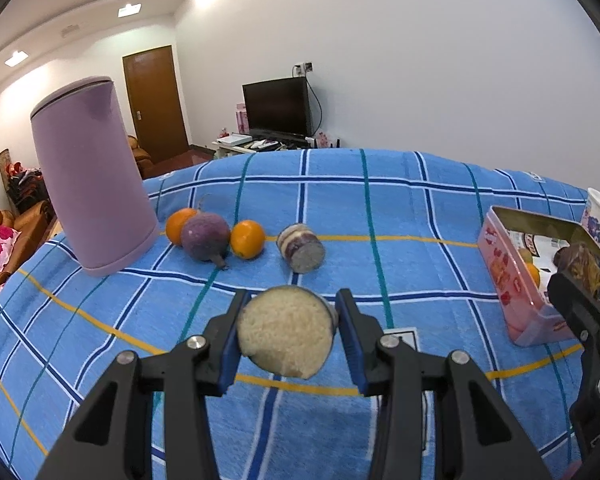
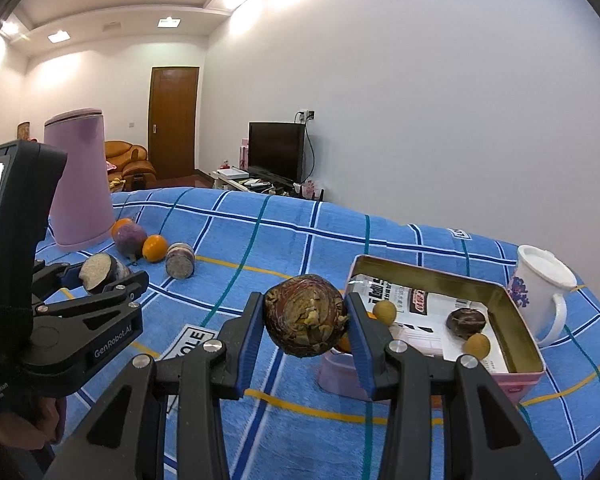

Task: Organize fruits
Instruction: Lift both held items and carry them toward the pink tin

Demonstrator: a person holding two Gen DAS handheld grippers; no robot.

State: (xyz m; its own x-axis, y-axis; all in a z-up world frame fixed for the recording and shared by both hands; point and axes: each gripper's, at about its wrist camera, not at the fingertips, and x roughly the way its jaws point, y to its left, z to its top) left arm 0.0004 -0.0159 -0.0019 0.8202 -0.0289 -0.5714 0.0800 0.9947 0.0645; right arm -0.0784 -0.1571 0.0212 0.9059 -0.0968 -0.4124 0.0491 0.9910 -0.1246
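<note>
The left gripper [image 1: 288, 332] pinches a cut root chunk with a pale fibrous face [image 1: 286, 330]; the right gripper [image 2: 306, 316] clamps a round brown scaly root [image 2: 306, 314]. At two o'clock sits the open pink tin [image 2: 516, 304].

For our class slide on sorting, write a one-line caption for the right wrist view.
Right gripper carries a brown fruit beside the pink tin on the blue checked cloth.

Left tool [image 1: 288, 334] clamped on a load, pointing 12 o'clock, tipped down. Right tool [image 2: 306, 316] same, clamped, at its 3 o'clock.
</note>
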